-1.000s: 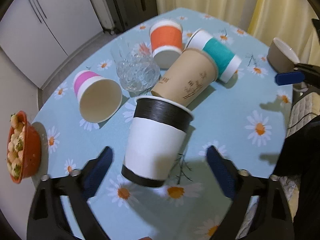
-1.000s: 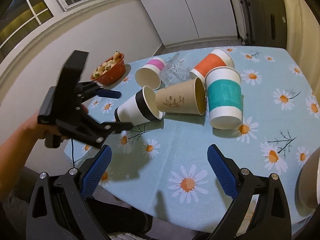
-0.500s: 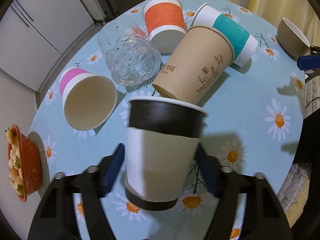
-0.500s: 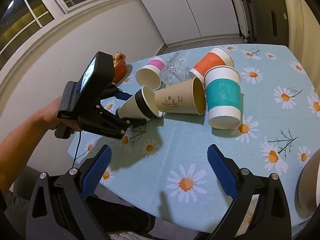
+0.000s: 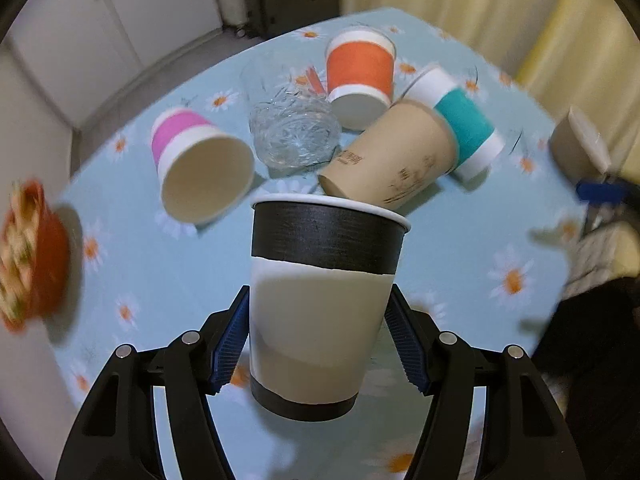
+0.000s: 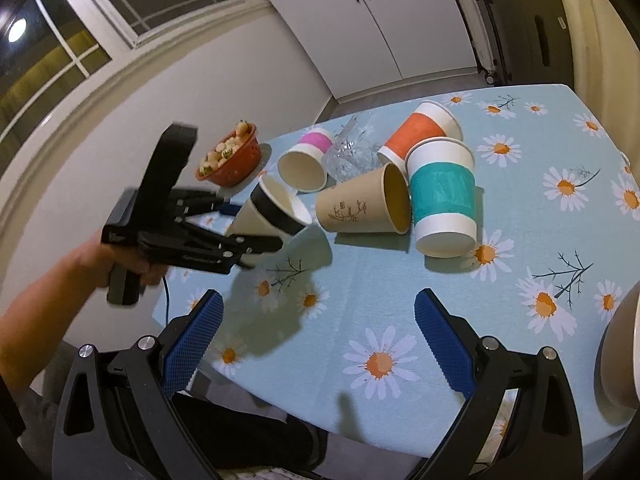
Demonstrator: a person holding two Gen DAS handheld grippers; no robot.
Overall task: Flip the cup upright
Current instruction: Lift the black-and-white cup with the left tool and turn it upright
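Observation:
My left gripper (image 5: 316,344) is shut on the black-and-white paper cup (image 5: 320,300) at its lower half and holds it lifted off the table. In the right wrist view the cup (image 6: 272,212) tilts with its mouth up and to the right, held by the left gripper (image 6: 240,228) above the table's left edge. My right gripper (image 6: 316,344) is open and empty above the near table edge. It shows at the right edge of the left wrist view (image 5: 600,192).
On the daisy tablecloth (image 6: 520,320) lie a pink cup (image 5: 200,168), a brown cup (image 5: 392,160), an orange cup (image 5: 360,80), a teal cup (image 5: 464,124) and a glass (image 5: 292,136). A red bowl of food (image 5: 32,252) sits left. A tan bowl (image 5: 576,148) sits right.
My left gripper closed around the black-and-white cup and lifted it off the table, tilting its mouth upward. The right gripper has stayed still and open.

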